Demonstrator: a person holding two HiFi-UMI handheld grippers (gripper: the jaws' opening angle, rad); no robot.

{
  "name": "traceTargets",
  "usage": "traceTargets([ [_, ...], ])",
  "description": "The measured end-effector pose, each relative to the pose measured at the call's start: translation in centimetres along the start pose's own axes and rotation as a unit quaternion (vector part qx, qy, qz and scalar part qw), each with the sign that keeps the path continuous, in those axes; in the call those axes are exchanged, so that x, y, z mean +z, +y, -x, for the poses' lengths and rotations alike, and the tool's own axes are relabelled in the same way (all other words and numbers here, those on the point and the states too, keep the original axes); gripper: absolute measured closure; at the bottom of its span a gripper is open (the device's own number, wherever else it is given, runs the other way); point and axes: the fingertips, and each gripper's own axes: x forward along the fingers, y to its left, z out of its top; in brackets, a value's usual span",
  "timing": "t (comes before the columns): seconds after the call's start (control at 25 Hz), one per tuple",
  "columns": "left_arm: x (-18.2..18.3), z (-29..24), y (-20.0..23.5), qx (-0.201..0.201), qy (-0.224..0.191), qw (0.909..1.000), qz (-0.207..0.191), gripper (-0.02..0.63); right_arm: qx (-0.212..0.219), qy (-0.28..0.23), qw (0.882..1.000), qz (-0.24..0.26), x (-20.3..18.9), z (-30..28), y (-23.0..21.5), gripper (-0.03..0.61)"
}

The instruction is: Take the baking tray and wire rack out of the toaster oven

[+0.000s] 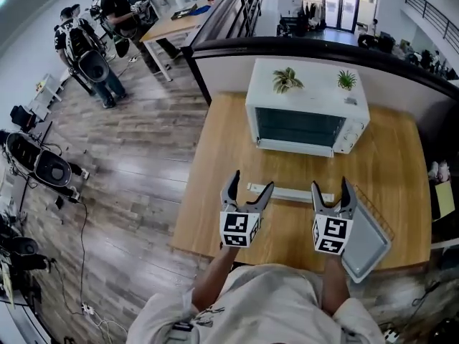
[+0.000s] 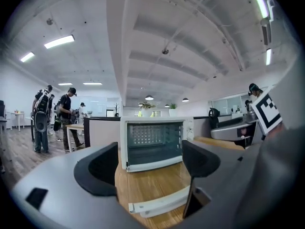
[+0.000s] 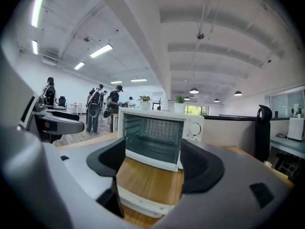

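Apparently the baking tray (image 1: 367, 244) lies out on the table (image 1: 237, 142), just right of the right gripper (image 1: 331, 185), slanting away from the person; this and the left gripper (image 1: 251, 180) gape empty.

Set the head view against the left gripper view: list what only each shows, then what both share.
Only the head view: the baking tray lying at the right edge of the wooden table, beside the right gripper. Only the left gripper view: the ceiling lights and the inside of the toaster oven, which looks empty. Both: the oven, the white bar before it, the table, and the left gripper, jaws apart with nothing between them.
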Motion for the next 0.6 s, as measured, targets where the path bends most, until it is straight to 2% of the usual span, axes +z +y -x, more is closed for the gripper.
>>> traceTargets([
  [0.12, 2.8, -0.4, 0.4, -0.005, -0.036, 0.9992, 0.014, 0.175, -0.001, -0.034, 0.999, 0.014, 2.1, -0.2, -0.8, 0.209],
  [0.24, 4.6, -0.8, 0.8, -0.008, -0.061, 0.998, 0.012, 0.182, 0.005, -0.052, 0.999, 0.016, 3.4, -1.0, -0.8, 0.209],
  [0.6, 6.2, -1.0, 0.1, -0.014, -0.078, 0.9969, 0.005, 0.201, 0.0, -0.06, 0.998, 0.006, 4.6, -0.5, -1.4, 0.209],
])
